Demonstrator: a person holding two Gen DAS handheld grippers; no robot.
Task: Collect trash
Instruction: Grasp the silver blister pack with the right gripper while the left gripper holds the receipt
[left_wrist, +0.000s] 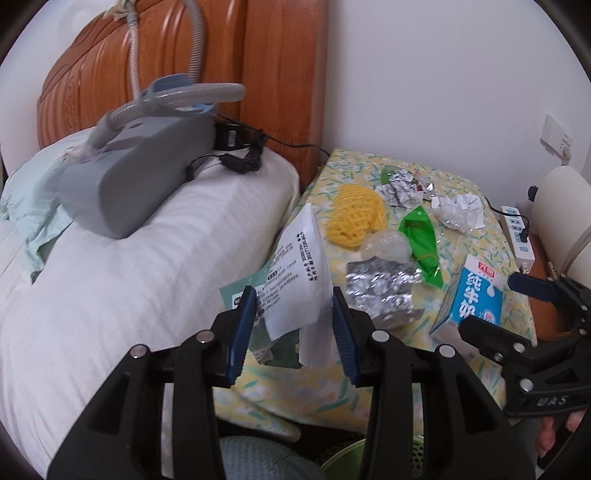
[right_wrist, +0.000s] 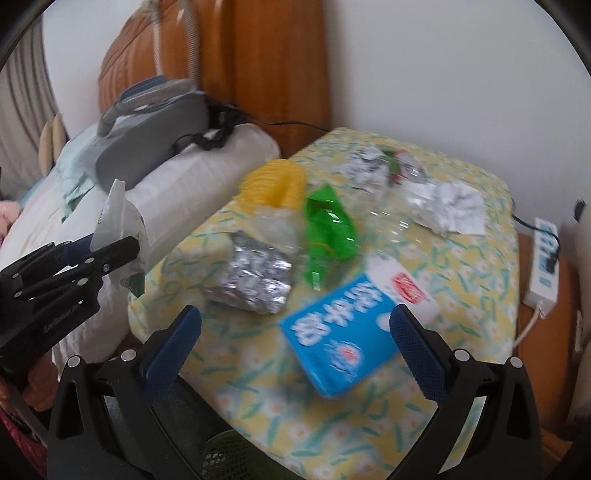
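Note:
My left gripper is shut on a white printed packet and holds it above the table's left edge; the packet also shows in the right wrist view. My right gripper is open just in front of a blue and white milk carton, which lies between its fingers' line; the carton also shows in the left wrist view. On the floral tablecloth lie a crumpled foil pack, a green wrapper, yellow foam netting, clear plastic and crumpled paper.
A white pillow with a grey machine and hose lies left of the table. A wooden headboard stands behind. A power strip sits at the right. A green mesh bin is below the table's front edge.

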